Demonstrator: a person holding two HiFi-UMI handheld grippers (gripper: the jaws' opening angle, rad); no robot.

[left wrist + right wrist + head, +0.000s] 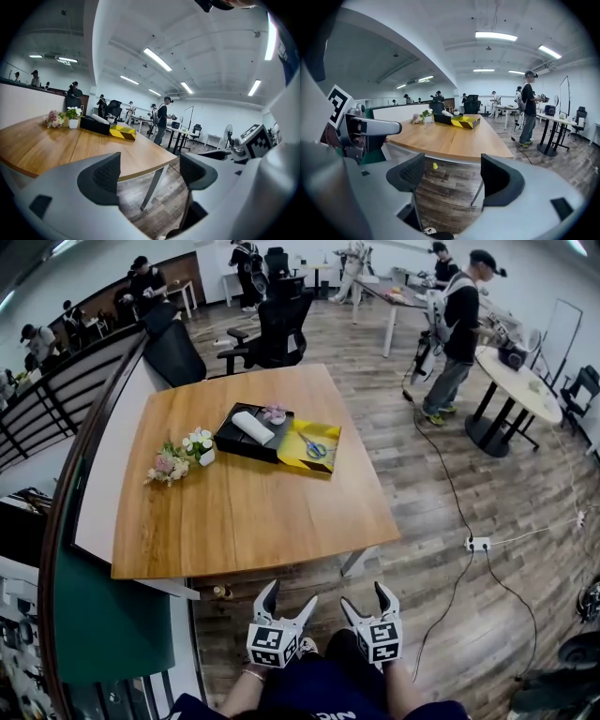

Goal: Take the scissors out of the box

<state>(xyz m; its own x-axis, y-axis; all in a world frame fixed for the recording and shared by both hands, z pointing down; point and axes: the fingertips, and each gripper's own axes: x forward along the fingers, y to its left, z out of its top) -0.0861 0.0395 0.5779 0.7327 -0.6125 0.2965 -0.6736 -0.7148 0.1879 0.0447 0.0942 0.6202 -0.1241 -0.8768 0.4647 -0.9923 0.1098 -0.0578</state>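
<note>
Left gripper and right gripper both spread, empty, well short of table; scissors lie in yellow box.

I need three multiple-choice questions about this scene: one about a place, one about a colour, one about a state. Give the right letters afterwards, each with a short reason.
1. Where do the scissors lie?
A. in the yellow box
B. on a chair
C. on the floor

2. What colour is the box beside the yellow one?
A. red
B. black
C. white

3. How are the left gripper and the right gripper?
A. both open and empty
B. both shut
C. one shut on the scissors

Answers:
1 A: the head view shows the scissors inside the yellow box on the table.
2 B: its walls are black in the head view.
3 A: each gripper view shows its jaws apart with only floor and table behind them.
</note>
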